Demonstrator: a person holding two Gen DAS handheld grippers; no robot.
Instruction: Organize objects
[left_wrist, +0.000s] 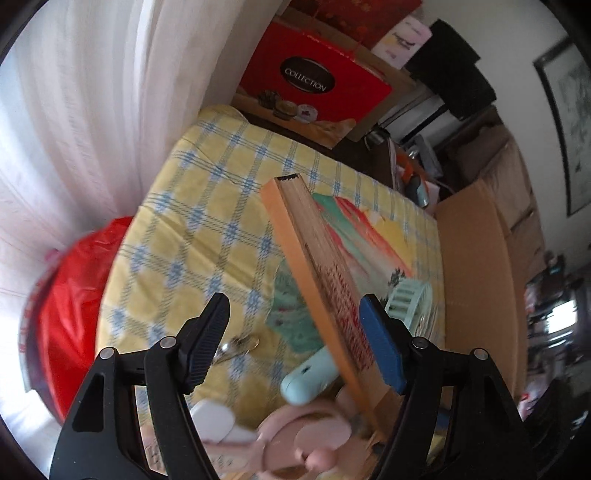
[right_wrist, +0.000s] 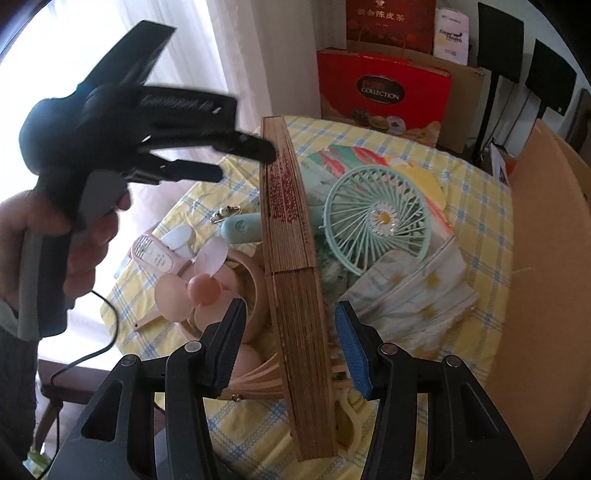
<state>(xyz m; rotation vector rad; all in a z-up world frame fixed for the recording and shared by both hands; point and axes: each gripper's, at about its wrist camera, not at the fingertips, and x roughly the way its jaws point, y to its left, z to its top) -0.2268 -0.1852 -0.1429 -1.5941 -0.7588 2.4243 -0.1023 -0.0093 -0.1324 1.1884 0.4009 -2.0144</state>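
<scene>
Nearest our left tool (left_wrist: 295, 339), a pink fan (left_wrist: 303, 439) blurs; its jaws gape, the folded wooden fan (left_wrist: 317, 273) leaning by the right pad on the checked worktop (left_wrist: 207, 206). Our right tool (right_wrist: 290, 345) stands wide open around that fan (right_wrist: 295, 295), gripping nothing; a green fan (right_wrist: 376, 221) lies right.

Open tongs (left_wrist: 295, 345) over checked desk (left_wrist: 207, 206)

Folded wooden fan (left_wrist: 317, 277) beside blue pad, apart from black pad; mint handheld fan (left_wrist: 308, 380) and pink fan (left_wrist: 306, 439) below.
</scene>
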